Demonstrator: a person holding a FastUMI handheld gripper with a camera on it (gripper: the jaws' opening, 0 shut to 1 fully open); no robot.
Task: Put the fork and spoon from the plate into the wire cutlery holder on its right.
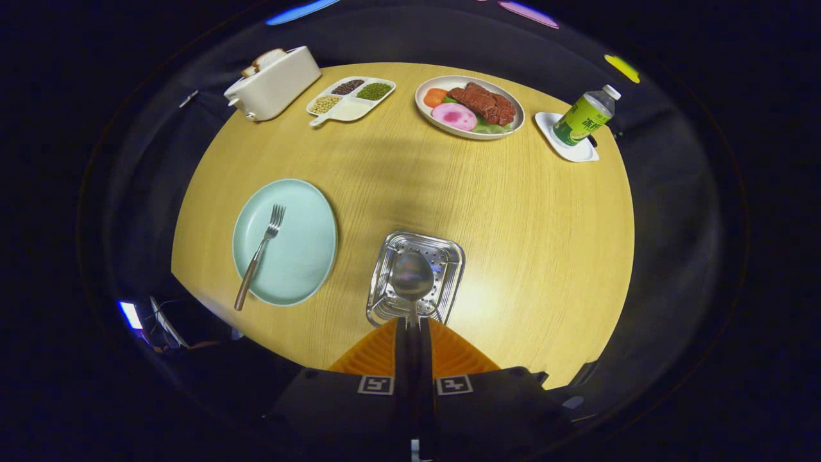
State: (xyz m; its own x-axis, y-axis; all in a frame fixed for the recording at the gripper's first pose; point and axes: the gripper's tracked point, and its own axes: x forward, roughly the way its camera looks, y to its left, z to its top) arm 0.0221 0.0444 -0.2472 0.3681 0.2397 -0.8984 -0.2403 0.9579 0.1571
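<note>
At the bottom centre of the frame the gripper (pixel 412 333) has its jaws clenched on the thin handle of a shiny metal spoon (pixel 412 276), both fingers pressing the handle between them, with the spoon's bowl sticking out just ahead of the fingertips. The bowl hangs over the open top of a square silver wire cutlery holder (pixel 415 280), which stands on the round light wooden table (pixel 513 224) just beyond the fingers; whether the spoon touches the holder's bottom cannot be told. To the left of the holder, at centre left of the frame, lies a round pale green plate (pixel 301 256), and a metal fork with a brown handle (pixel 260 255) rests on it, tines pointing away and the handle end reaching past the plate's near rim. Further off, toward the top of the frame, an oval white plate of meat and vegetables (pixel 469 106) sits at upper centre, a white divided tray of beans (pixel 350 99) to its left, and a white toaster with bread (pixel 272 82) at upper left. At upper right a green-labelled plastic bottle (pixel 585 116) stands on a small white square dish (pixel 567 138).
</note>
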